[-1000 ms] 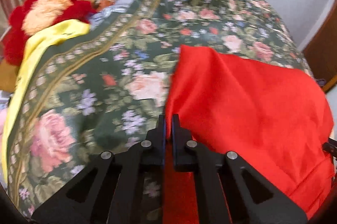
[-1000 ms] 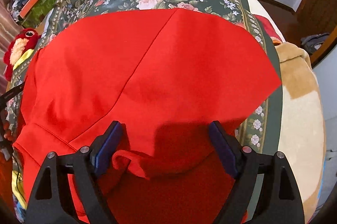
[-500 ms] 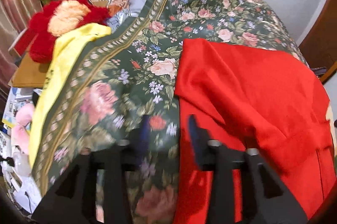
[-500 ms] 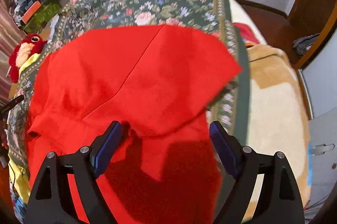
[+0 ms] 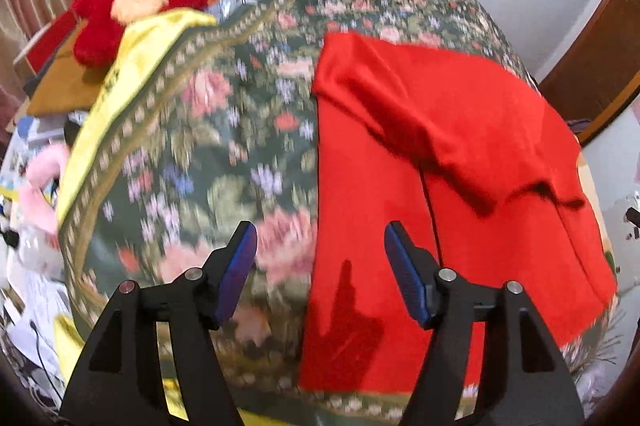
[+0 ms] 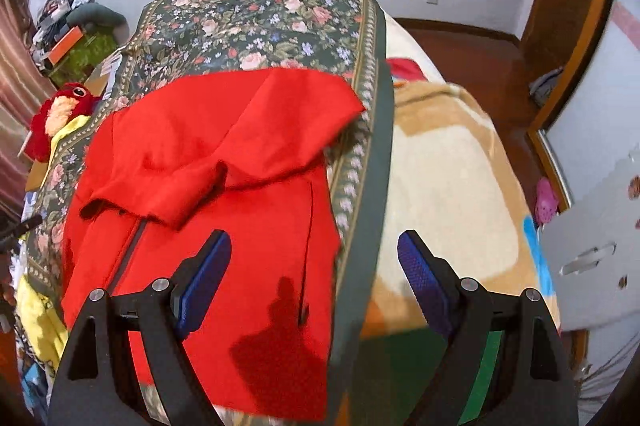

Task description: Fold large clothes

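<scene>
A large red garment [image 5: 440, 153] lies on the floral bedspread [image 5: 224, 129], its far part folded loosely back over the near part. It also shows in the right wrist view [image 6: 224, 185]. My left gripper [image 5: 318, 266] is open and empty, held above the garment's left edge. My right gripper [image 6: 314, 286] is open and empty, held above the garment's right edge and the bedspread [image 6: 260, 13] border.
A red plush toy [image 5: 128, 5] and a yellow cloth [image 5: 132, 65] lie at the bed's left side, with clutter on the floor beyond. A beige blanket [image 6: 448, 185] lies right of the bedspread. A wooden door frame [image 6: 576, 25] stands at the right.
My left gripper let go of the red garment and opened. Both grippers rose and pulled back. The garment's far part dropped folded onto the near part.
</scene>
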The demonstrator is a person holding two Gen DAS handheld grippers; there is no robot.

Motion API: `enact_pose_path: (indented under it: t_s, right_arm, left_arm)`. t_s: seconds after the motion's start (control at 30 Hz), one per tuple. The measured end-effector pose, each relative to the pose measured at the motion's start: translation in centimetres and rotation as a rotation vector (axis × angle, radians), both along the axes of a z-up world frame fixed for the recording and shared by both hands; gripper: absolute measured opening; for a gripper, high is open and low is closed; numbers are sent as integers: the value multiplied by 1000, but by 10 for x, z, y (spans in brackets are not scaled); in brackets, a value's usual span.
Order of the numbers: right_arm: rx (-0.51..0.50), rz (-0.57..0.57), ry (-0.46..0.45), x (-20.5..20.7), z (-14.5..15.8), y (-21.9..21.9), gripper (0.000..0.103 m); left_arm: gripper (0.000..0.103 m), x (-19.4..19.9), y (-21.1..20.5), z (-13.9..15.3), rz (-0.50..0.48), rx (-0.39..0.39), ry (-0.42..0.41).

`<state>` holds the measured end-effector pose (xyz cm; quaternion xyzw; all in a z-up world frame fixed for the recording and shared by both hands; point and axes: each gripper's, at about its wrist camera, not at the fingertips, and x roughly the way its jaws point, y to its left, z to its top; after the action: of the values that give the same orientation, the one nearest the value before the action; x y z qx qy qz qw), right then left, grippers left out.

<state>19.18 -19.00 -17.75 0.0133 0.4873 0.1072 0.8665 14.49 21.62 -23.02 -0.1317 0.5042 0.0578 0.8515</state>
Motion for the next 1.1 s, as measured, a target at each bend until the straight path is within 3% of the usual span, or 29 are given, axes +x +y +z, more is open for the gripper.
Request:
enact_pose_path:
  t_s: [0.33,0.47,0.57,0.67,0.77,0.83,0.93,0.97,1.03,1.1]
  right_arm:
    - [6,17,101,-32,-44,8,83]
    - [35,-10,85,-37,-50,2,87]
    - [122,-34,127,-30,-58,-8,89]
    - [223,-60,183,-20,-69,-15,89]
    - [269,-71,202,-13,-75,-16,89]
    - [269,-51,188,-11,-74,-11,81]
    - [259,-11,164,-12,-69,-4,63]
    - [255,5,161,-12,-67,-2,59]
    - [245,19,154,-10,-64,-1,39]
    - [203,27,150,-8,-61,1,34]
  left_arm:
    - [66,-40,-9,-60,33,-150,120]
    - [66,-52,-9,-85,65,-193,151]
    - [66,-56,-12,-88,77,-226,130]
    - [65,-55,-15,-93,71,-307,129]
    - [52,-53,-19,-92,55,-317,116]
    - [30,-49,-22,-89,42,-340,110]
    - [10,-40,-28,-79,24,-339,96]
    - [9,-36,-30,-76,16,-342,90]
    - [7,-28,-33,-71,-8,-356,70]
    - [6,-21,-42,-59,-26,-334,42]
